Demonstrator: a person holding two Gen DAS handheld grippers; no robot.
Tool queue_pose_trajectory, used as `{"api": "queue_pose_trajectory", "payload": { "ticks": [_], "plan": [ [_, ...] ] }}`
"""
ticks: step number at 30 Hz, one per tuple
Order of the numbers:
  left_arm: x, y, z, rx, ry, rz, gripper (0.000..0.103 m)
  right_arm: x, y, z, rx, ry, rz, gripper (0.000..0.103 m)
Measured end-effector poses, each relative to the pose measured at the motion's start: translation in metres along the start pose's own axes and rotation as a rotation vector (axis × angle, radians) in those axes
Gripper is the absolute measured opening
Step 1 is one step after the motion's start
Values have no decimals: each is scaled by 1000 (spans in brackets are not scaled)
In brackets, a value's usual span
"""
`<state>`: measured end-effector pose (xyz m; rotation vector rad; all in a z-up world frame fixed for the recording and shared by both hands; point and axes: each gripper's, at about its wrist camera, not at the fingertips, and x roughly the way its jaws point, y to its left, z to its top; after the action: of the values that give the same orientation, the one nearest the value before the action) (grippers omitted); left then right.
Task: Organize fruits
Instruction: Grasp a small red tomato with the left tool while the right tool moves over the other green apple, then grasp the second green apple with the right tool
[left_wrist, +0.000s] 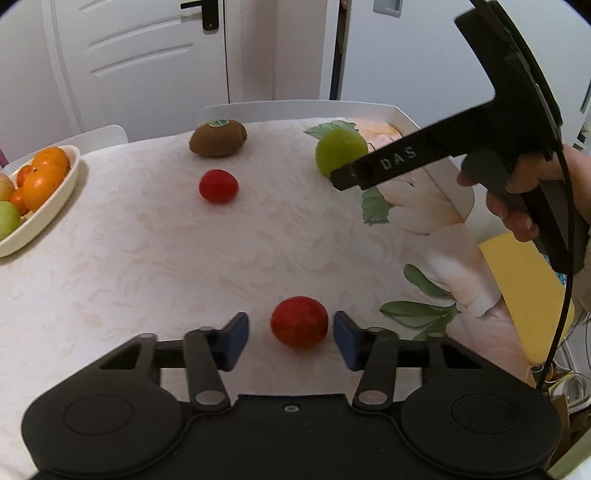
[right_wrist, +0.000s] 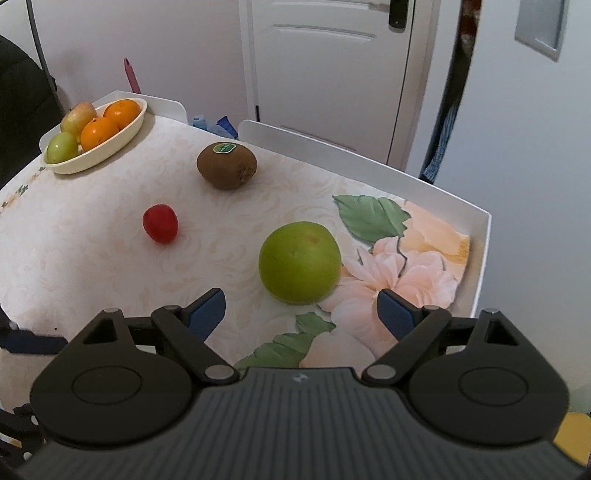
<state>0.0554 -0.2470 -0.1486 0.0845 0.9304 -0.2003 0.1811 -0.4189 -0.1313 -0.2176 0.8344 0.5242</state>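
The red tomato (left_wrist: 299, 322) sits on the desk (left_wrist: 147, 258) between the left hand-held gripper (left_wrist: 291, 336) pads, not yet pinched; close gently, centred; the right hand-held gripper (right_wrist: 301, 310) gapes before the green apple (right_wrist: 299, 262), well short of the bowl (right_wrist: 122, 142).

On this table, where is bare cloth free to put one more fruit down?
The widest bare cloth lies between the bowl and the near tomato. A smaller patch sits between the far tomato and the green apple. It is crowded around the apple, the kiwi and both grippers.
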Motion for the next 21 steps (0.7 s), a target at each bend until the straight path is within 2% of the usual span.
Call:
{"api": "queue_pose_trajectory", "payload": {
  "ticks": [2, 6, 8, 11, 15, 19, 21],
  "plan": [
    [1, -1, -1, 1, 1, -12, 38, 4, 1, 1, -4, -1, 6, 102],
    [2, -1, 1, 5, -6, -8, 38, 10, 4, 4, -16, 0, 7, 99],
    [1, 1, 1, -1, -10, -4, 37, 13, 6, 5, -31, 6, 3, 89],
    [1, 6, 3, -12, -11, 9, 37, 17, 8, 9, -44, 17, 4, 83],
    [3, 12, 5, -28, -12, 24, 37, 20, 9, 13, -43, 11, 0, 81],
    [3, 18, 7, -40, -15, 33, 37, 23, 8, 17, -25, 3, -18, 71],
    [2, 21, 8, -47, -18, 36, 37, 24, 6, 19, -22, 8, -23, 69]
  ]
}}
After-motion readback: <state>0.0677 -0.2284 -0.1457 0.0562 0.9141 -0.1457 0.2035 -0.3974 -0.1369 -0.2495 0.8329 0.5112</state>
